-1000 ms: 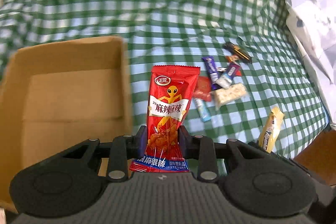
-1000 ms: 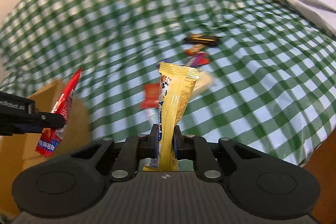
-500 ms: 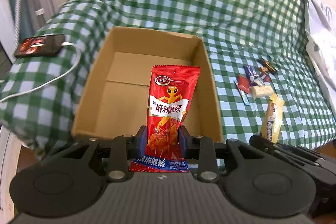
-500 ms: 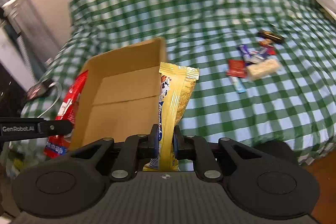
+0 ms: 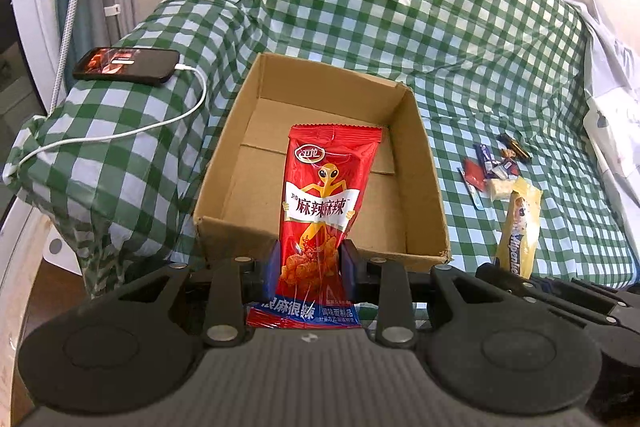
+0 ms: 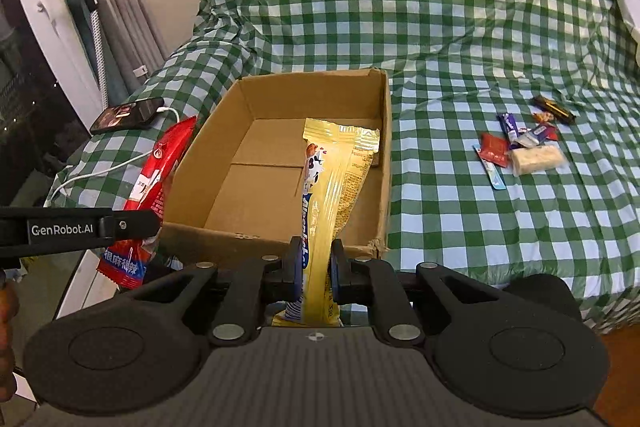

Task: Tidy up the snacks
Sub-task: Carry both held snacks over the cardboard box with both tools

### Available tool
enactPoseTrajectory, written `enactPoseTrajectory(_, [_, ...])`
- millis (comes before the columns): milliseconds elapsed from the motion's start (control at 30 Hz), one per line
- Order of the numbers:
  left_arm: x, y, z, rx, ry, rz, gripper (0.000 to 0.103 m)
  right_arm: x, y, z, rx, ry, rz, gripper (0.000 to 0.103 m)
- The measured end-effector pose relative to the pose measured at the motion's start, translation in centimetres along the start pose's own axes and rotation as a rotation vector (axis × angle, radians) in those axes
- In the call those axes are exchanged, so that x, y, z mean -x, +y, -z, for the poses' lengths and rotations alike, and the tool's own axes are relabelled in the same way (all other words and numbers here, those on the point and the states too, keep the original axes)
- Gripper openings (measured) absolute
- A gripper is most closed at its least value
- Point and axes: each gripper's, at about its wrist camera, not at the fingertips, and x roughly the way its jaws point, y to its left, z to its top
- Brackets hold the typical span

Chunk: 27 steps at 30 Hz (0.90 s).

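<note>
The checked bed cover (image 5: 400, 7) now carries the cardboard box (image 5: 424, 163) right before both tools; a second ago only cloth and loose snacks (image 6: 520, 147) filled the views. The box is empty (bare floor). The left gripper (image 5: 309, 267) clamps the red packet (image 5: 326, 203), the right gripper (image 6: 314, 269) clamps the yellow bar (image 6: 336, 179), so 2 drops seem next.

Between my left fingers (image 5: 347, 263) I saw a red packet (image 5: 320, 211); between my right fingers, a yellow wrapper (image 6: 334, 187); beyond them, a brown box (image 5: 424, 187) on green-white checked cloth (image 5: 400, 7).
</note>
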Motion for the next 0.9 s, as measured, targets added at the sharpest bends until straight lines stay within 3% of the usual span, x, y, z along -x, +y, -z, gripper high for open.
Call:
enactPoseTrajectory(567, [-1.3,0.3,-0.5,0.021,0.023,-0.009,0.035,-1.4,0.8,-0.4,0.024,0.032,0.019,0.014])
enactPoseTrajectory(900, [-4.3,0.0,-2.3,0.025,0.051,-0.035,0.035,-3.7,0.5,-1.8,0.027,0.056,0.022,0.014])
